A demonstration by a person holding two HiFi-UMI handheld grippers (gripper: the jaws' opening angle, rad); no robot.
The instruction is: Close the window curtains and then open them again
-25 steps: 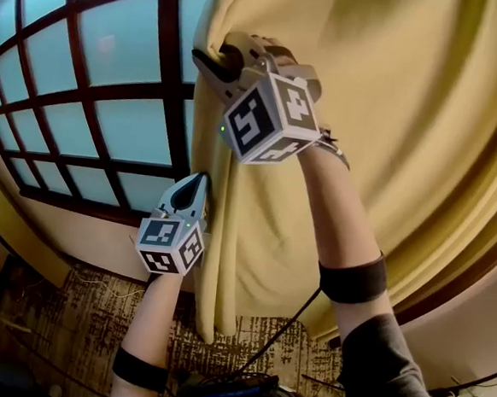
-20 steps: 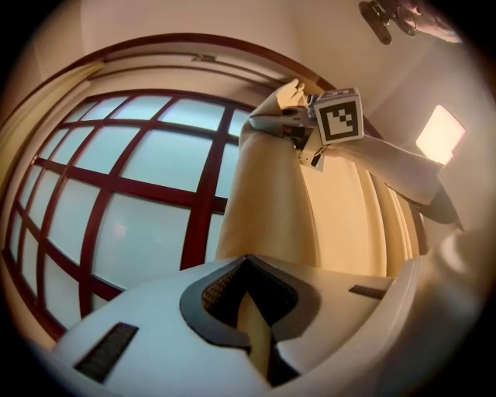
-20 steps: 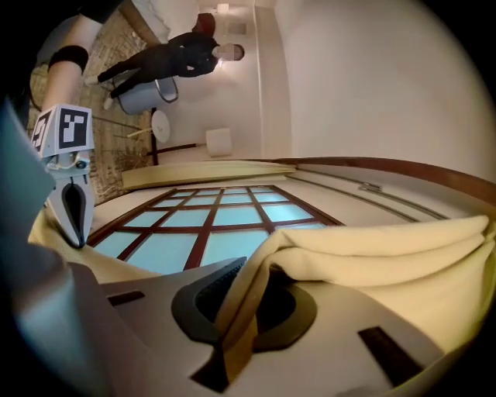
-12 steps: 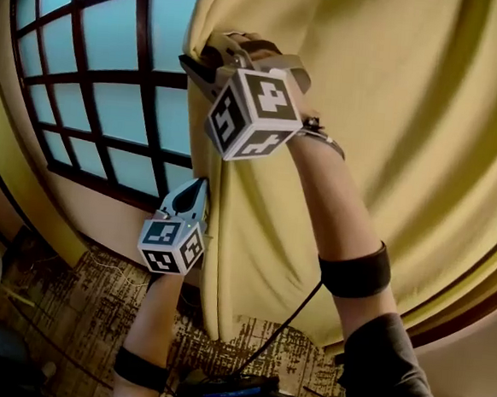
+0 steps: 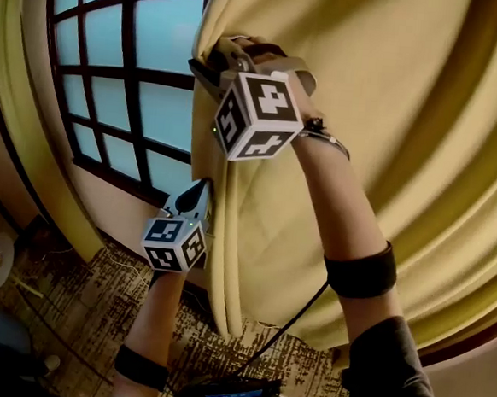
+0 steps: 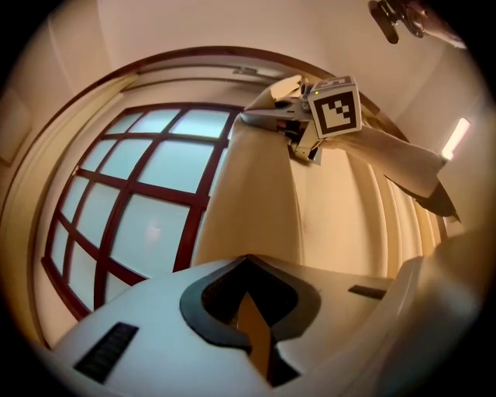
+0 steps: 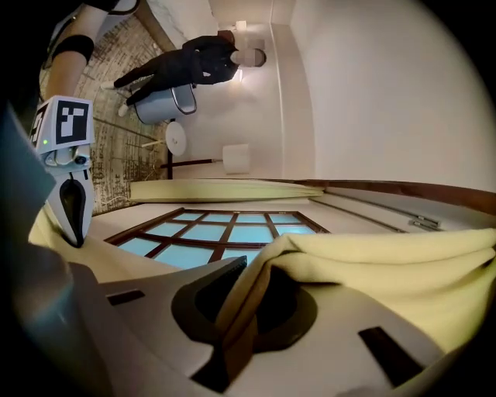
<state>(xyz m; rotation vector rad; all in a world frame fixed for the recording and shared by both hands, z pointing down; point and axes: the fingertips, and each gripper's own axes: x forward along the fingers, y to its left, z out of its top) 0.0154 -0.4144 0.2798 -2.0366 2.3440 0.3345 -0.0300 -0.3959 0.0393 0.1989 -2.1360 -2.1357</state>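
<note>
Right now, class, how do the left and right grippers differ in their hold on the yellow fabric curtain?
The right gripper grips the yellow fabric curtain high on its edge; the left gripper grips lower down. The right gripper pinches a thick bunched fold; the left gripper shows only a thin sliver. Both are shut on the same edge.

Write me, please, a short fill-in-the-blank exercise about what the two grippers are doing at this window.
1. The jaws of the left gripper and of the right gripper are both shut on the edge of the ____ curtain.
2. The right gripper grips the curtain ____ up than the left gripper does.
3. In the head view, the uncovered part of the window lies to the ____ of the curtain.

Missing words: yellow; higher; left
</note>
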